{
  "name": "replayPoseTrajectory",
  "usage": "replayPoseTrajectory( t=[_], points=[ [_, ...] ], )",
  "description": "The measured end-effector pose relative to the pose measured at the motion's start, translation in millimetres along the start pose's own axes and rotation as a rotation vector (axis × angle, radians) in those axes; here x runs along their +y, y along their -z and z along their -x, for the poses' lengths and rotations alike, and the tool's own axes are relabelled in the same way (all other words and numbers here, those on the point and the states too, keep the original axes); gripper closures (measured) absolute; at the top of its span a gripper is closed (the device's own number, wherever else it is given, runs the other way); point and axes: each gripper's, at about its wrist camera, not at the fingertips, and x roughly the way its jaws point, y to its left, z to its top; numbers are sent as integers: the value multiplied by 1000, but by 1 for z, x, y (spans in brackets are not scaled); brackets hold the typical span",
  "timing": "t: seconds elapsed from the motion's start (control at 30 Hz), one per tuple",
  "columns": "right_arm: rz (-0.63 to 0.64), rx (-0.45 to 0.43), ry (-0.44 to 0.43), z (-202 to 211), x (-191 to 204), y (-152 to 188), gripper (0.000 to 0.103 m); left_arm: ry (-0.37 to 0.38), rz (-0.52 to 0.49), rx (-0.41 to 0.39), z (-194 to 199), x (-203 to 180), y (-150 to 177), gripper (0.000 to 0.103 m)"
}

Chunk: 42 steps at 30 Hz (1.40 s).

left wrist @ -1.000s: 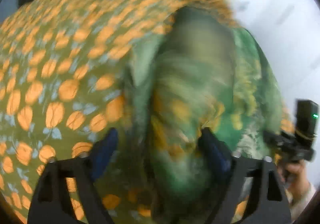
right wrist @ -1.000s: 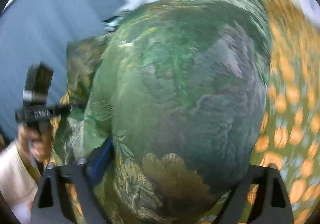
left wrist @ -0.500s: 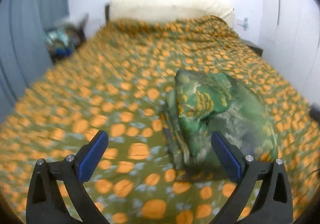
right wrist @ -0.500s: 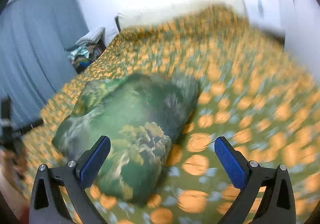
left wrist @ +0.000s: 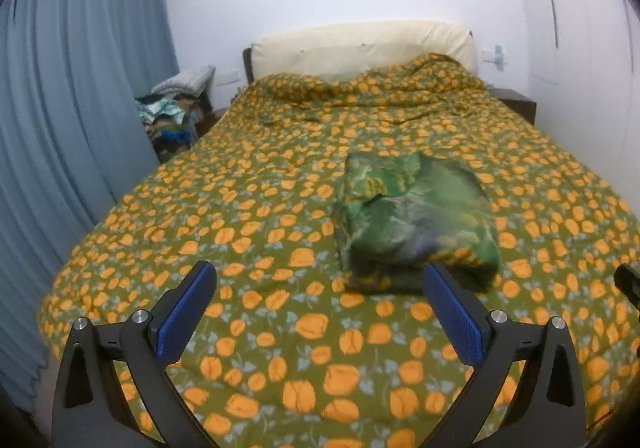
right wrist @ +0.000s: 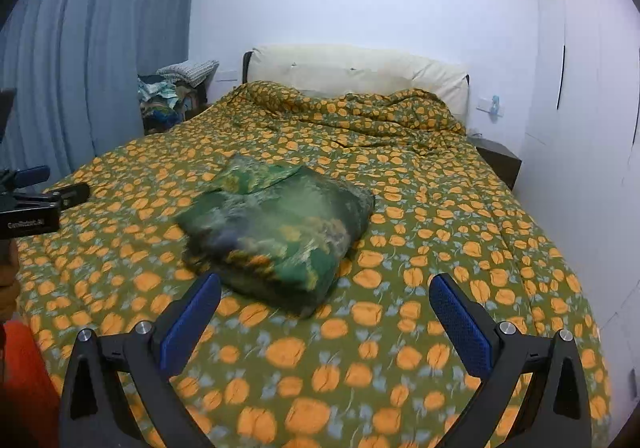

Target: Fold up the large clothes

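Note:
A folded green patterned garment (left wrist: 412,219) (right wrist: 280,228) lies as a thick bundle on the bed's olive bedspread with orange flowers (left wrist: 240,207) (right wrist: 440,228). My left gripper (left wrist: 318,272) hangs open above the bedspread, short of the bundle's near left corner, with nothing between its blue pads (left wrist: 188,308). My right gripper (right wrist: 326,282) is also open and empty, short of the bundle's near right edge. The left gripper (right wrist: 52,185) also shows from the side at the left edge of the right wrist view.
A blue curtain (left wrist: 60,127) hangs along the left. A pile of clothes (left wrist: 172,115) sits beside the cream headboard (left wrist: 360,43). A dark nightstand (right wrist: 500,159) and white wardrobe doors (right wrist: 580,87) stand on the right. Something orange-red (right wrist: 24,368) is at the lower left.
Both grippers have pulled back and up from the green garment, which filled both views a second ago. It now lies released on the bed, and the whole room shows.

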Motion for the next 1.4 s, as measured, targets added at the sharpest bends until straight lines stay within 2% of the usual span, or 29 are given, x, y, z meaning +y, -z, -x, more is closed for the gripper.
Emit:
replayPoseTrajectory(
  t=[0.1,0.2,0.33,0.43,0.6,0.77,0.97,1.2,1.4],
  points=[
    [-23,15,-1,29,7,8,0,6,5,-14,16,-3,2,0],
    [-35,27,1,52,16,11,0,42,-2,3,26,-8,6,0],
    [-70,88,-4,65,23,18,0,86,3,41,37,-13,13,0],
    [-97,164,-31,67,27,25,0,87,13,98,45,-15,20,0],
    [-94,229,-59,78,36,34,0,121,-2,132,56,-19,32,0],
    [-84,241,-52,98,42,35,0,130,-19,141,71,-22,37,0],
    [-40,238,-30,115,53,31,0,87,-53,145,82,-28,39,0],
    [-36,262,-8,111,54,32,0,126,-18,171,80,-21,40,0],
    [-53,285,-4,107,53,33,0,115,-14,182,78,-22,42,0]
  ],
)
